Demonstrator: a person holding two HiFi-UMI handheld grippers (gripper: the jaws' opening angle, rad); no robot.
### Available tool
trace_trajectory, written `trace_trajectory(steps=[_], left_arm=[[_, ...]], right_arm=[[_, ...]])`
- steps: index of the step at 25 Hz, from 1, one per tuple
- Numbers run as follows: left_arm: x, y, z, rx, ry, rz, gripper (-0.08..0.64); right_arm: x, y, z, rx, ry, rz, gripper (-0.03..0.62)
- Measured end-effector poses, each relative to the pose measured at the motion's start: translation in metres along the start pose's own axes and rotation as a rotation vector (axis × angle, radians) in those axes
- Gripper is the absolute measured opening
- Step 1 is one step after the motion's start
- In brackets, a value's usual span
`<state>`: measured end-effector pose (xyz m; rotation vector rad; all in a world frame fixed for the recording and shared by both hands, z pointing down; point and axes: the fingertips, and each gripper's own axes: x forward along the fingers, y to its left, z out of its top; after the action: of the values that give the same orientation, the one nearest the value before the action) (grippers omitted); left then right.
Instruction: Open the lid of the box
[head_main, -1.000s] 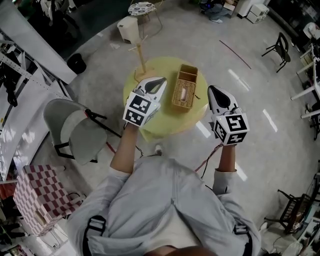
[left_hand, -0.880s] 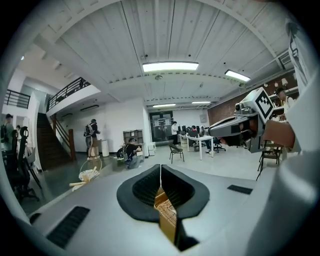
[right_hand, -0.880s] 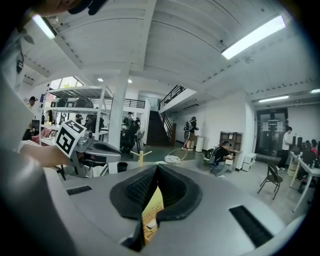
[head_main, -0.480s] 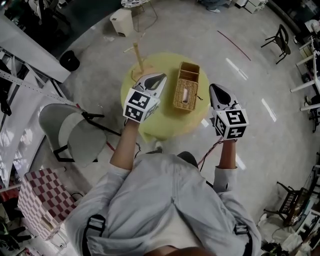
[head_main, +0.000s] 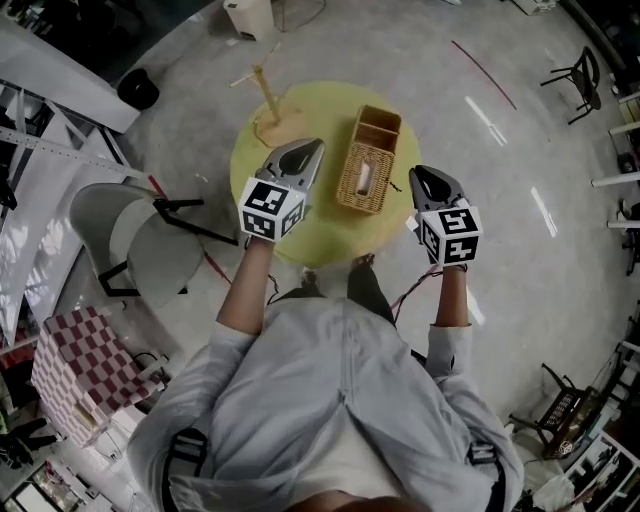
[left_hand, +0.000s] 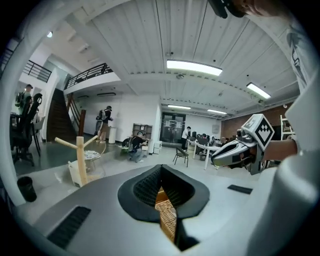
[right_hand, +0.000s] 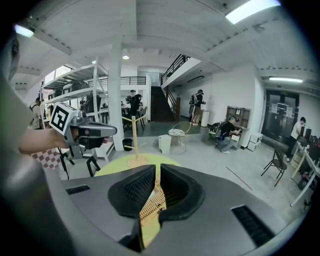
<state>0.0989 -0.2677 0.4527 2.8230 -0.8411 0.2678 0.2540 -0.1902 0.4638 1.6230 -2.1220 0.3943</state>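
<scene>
Wicker box (head_main: 368, 163), oblong, standing near the middle of a round yellow table (head_main: 300, 235), its long side running away from us. We list it as one item with its lid (head_main: 352, 187), a woven top with a pale slot. The lid looks seated and not yet raised, and the far end shows an open compartment. The box sits central, we judge, so that a tool can come at it from either flank. Left gripper (head_main: 308, 150): over the table, just beside the box's left long side and apart from it. Its tips meet with nothing between them, and wicker shows only through the slit behind them. Right gripper (head_main: 425, 178): at the table's right edge, near the box's right side and not touching it. Its jaws have just been opening and now stand a narrow way apart. They hold nothing, and the box lies beyond them in line with the gap. We read this pairing as a bracket, one tool to steady the body and the other to take the lid, though which does which we cannot say. Also entered: a wooden stand (head_main: 268, 105) at the table's far left and a grey chair (head_main: 150, 250) on the floor to the left.
</scene>
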Motion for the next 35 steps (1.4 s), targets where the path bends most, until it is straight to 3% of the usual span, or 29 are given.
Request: trace_trajectory(steps=[8, 25, 29, 35], left_arm=[[0.033, -0.017, -0.054, 0.009, 0.170, 0.023, 0.028], [0.038, -0.004, -0.115, -0.070, 0.298, 0.160, 0.029], [0.038, -0.004, -0.123, -0.073, 0.309, 0.164, 0.029], [0.034, -0.002, -0.121, -0.071, 0.302, 0.163, 0.028]], right_arm=[[0.045, -0.027, -0.067, -0.042, 0.125, 0.110, 0.102], [0.111, -0.018, -0.201, -0.153, 0.415, 0.286, 0.126], [0.117, -0.016, -0.215, -0.126, 0.438, 0.293, 0.109], [0.115, -0.017, -0.221, -0.118, 0.448, 0.274, 0.028]])
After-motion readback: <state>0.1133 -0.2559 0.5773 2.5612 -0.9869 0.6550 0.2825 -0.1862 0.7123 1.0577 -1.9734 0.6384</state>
